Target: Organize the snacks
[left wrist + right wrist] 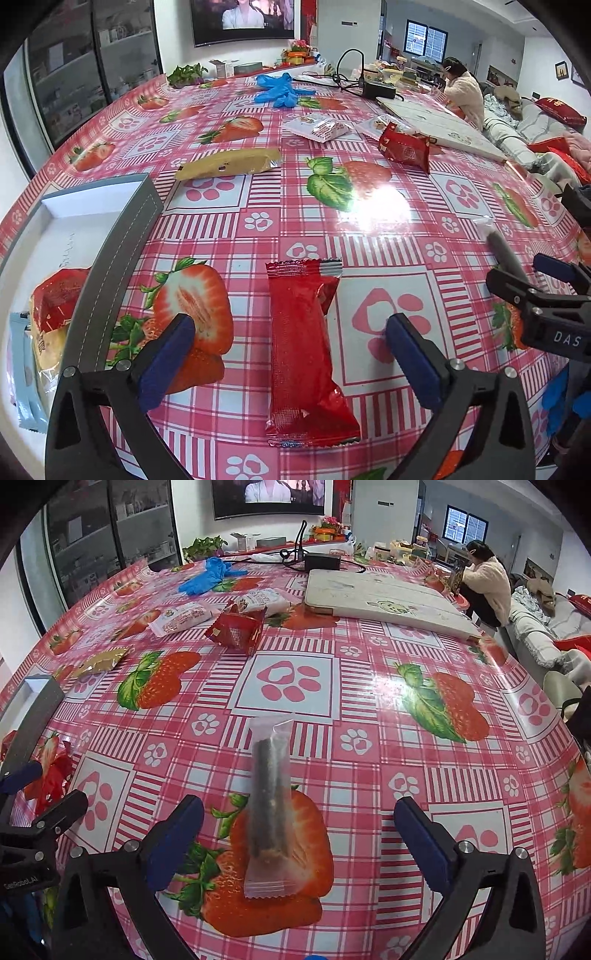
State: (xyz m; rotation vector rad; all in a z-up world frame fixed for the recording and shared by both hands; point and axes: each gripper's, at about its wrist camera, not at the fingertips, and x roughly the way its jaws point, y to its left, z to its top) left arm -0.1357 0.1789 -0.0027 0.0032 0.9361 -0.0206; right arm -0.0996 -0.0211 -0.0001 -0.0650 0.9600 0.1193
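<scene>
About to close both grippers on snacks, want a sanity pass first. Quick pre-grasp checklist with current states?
1. Left gripper open: ok, jaws stand wide.
2. Red packet lined up with the left gripper: ok, it lies flat between the fingers, touching neither.
3. Right gripper open: ok, jaws wide.
4. Clear packet with a dark stick lined up with the right gripper: ok, lengthwise between the fingers, apart from both.
5. Box has room: ok, it already holds a few packets at the near end, and the far part of its white floor is bare.
6. Grippers clear of each other: cannot tell; each shows at the edge of the other's view.
</scene>
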